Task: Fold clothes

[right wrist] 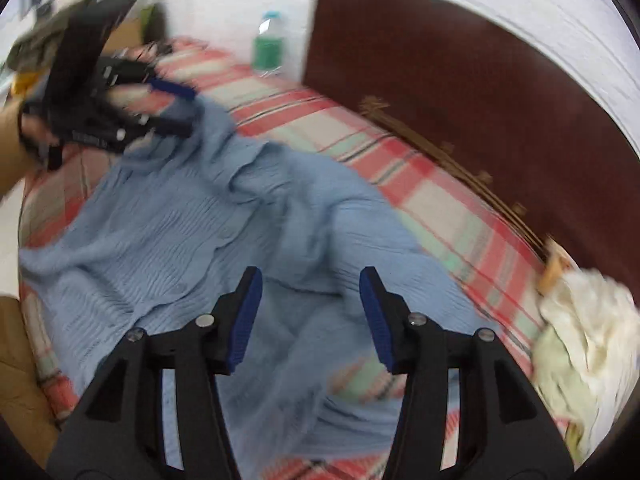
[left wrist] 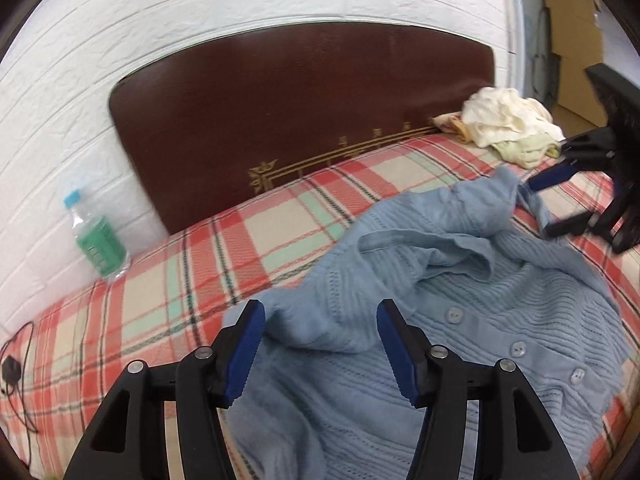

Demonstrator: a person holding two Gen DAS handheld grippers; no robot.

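Both grippers empty | left gripper (left wrist: 320, 344) fingers apart over blue cardigan (left wrist: 460, 320) | right gripper (right wrist: 310, 316) fingers apart above it

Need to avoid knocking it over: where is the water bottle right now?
The water bottle stands at the bed's far-left edge in the left wrist view, against the white wall, left of the headboard.

The cardigan (left wrist: 460, 300) is lying on the bed (left wrist: 160, 280) at my six o'clock. The bottle (left wrist: 98, 240) is standing at ten, the heaped clothes (left wrist: 508, 124) sitting at two against the headboard (left wrist: 300, 120).
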